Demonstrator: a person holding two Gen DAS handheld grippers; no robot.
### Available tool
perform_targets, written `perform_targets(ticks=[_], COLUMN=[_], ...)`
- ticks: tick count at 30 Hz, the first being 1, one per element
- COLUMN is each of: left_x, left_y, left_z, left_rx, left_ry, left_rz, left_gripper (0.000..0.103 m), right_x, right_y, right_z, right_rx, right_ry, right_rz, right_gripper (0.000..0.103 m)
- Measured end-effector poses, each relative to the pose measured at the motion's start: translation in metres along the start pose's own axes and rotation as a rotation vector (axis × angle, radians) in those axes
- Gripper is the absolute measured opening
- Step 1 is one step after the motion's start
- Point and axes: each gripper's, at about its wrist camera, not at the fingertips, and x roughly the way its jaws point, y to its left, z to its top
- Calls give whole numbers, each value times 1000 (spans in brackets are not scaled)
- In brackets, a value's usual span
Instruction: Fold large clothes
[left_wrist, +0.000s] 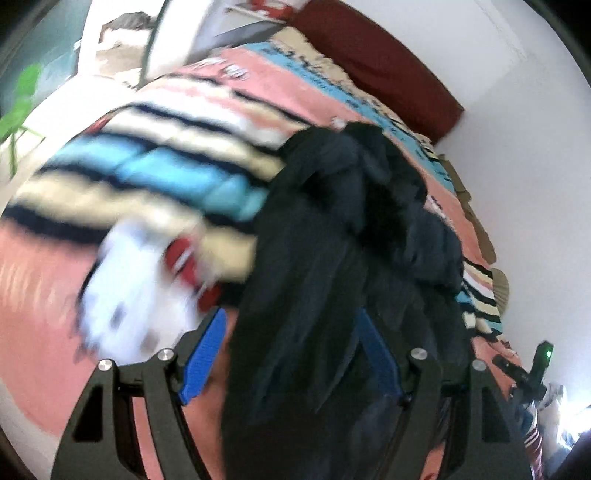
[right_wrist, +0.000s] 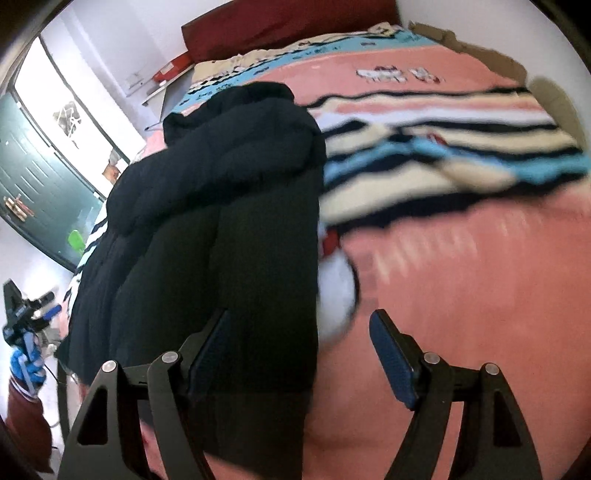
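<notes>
Left tool (left_wrist: 291, 354) jaws apart, blue pads (left_wrist: 205, 356) spread wide, dark fabric of the black jacket (left_wrist: 343, 236) running down between them; the right pad is partly covered by the cloth, and the pads do not pinch it. Right tool (right_wrist: 299, 354) jaws also apart, the jacket's (right_wrist: 221, 206) lower edge lying over the gap next to the left finger (right_wrist: 208, 350), the right finger (right_wrist: 393, 356) free above the pink bedspread (right_wrist: 461, 277). Jacket is a puffy black hooded coat, lying lengthwise on the bed, hood (right_wrist: 255, 107) end toward the dark red headboard (right_wrist: 288, 26), hem end near both tools. Beside it a blanket (right_wrist: 443, 147) striped cream, black and light blue lies on the bedspread, touching the jacket's side; blurred in both views. A white and red blurred patch (left_wrist: 140, 280) shows just beside the jacket near the left tool, cannot tell what it is. In the right wrist view the other tool (right_wrist: 26, 321) appears far left at the bed's edge, with a green door (right_wrist: 33, 177) behind. White wall (left_wrist: 517, 147) borders the bed in the left wrist view.
</notes>
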Motion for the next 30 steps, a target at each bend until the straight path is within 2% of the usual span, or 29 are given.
perform_targets(ticks=[5,7,8,10,11,13,15,19,22,26,30], left_x=[57,89,108,146,169,211,258,333,377,420,434], left_y=[-60,-89,-104,-127,-139,-159,-174,-189,-192,-176,-155], left_z=[106,157,184,227,249,282,312,348,366,381,383], left_rx=[87,130,150,186,203,223,223,232,265,252,194], left_ry=[-16,-22,-21,-16,-10,7,21,78,100,148,181], left_rz=[-63,-74,-80,-78,-72,-66,-69,-82,-61,-52,-152], left_gripper=[72,72,72,72,72,72,72,72,72,72,72], right_x=[35,57,65,96,105,140,169,234,280,335,367], right_y=[15,22,24,38,43,60,74,100,114,133,145], right_z=[94,149,165,221,236,289,327,395,430,457,468], right_rx=[-47,-67,-73,-104,-115,-156,-175,-184,-206,-251,-286], right_ry=[-31,-53,-60,-74,-77,-87,-94,-98,-87,-43,-17], right_rz=[-2,8,9,6,3,-9,-7,51,114,117,144], right_gripper=[78,80,80,81,81,83,84,86,88,89,90])
